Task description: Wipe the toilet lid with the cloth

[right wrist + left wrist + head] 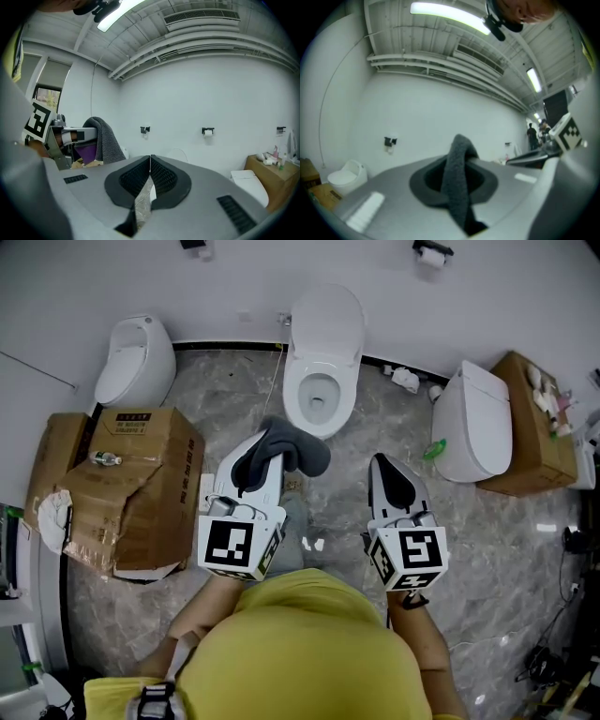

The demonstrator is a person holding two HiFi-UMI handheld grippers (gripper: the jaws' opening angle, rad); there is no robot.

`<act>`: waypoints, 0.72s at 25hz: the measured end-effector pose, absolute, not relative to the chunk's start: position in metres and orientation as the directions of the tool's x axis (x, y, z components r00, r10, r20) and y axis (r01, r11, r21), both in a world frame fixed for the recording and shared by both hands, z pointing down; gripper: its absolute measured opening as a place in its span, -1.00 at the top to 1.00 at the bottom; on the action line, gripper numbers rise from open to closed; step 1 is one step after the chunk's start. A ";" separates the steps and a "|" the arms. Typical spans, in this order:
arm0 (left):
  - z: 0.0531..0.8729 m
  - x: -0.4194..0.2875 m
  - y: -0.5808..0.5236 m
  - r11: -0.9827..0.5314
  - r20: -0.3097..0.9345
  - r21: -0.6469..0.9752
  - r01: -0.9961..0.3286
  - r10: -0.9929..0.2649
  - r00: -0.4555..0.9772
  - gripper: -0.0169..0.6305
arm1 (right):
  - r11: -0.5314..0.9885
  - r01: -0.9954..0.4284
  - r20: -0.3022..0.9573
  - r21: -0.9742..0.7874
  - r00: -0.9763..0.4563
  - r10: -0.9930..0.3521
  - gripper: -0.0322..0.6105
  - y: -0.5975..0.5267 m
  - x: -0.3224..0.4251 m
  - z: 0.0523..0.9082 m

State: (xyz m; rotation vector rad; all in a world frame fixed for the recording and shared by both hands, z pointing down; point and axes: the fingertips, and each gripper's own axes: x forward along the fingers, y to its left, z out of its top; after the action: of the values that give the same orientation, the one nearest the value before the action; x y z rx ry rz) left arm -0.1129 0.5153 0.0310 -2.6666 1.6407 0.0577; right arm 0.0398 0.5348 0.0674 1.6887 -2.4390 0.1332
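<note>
With my left gripper (255, 465) pinching the cloth (298, 448) and my right gripper (384, 470) closed empty, I should press it flat on the toilet lid (328, 320).

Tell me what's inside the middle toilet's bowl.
The white bowl looks empty, with only the dark drain at its bottom. The grey cloth covers the near rim in the head view, so that edge is hidden.

Left gripper (255, 457) clamps cloth (302, 452) — right gripper (382, 465) closed, empty
</note>
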 end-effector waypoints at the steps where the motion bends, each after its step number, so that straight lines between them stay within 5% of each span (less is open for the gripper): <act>1: 0.034 -0.112 0.504 -0.454 -0.037 0.015 -0.891 -0.891 0.453 0.88 | 0.353 -0.935 0.195 0.028 -0.341 -0.920 0.85 0.524 0.041 0.070; 18: 0.050 -0.096 0.163 -0.518 0.029 0.043 -0.854 -0.854 0.519 0.88 | 0.338 -0.941 0.209 -0.022 -0.335 -0.919 0.85 0.187 0.036 0.070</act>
State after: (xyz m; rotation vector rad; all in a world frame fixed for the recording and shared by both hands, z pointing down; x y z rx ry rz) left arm -0.0964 0.1635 0.0496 -2.7831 1.5658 -0.0076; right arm 0.0364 0.1871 0.0705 1.7081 -2.4351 0.2079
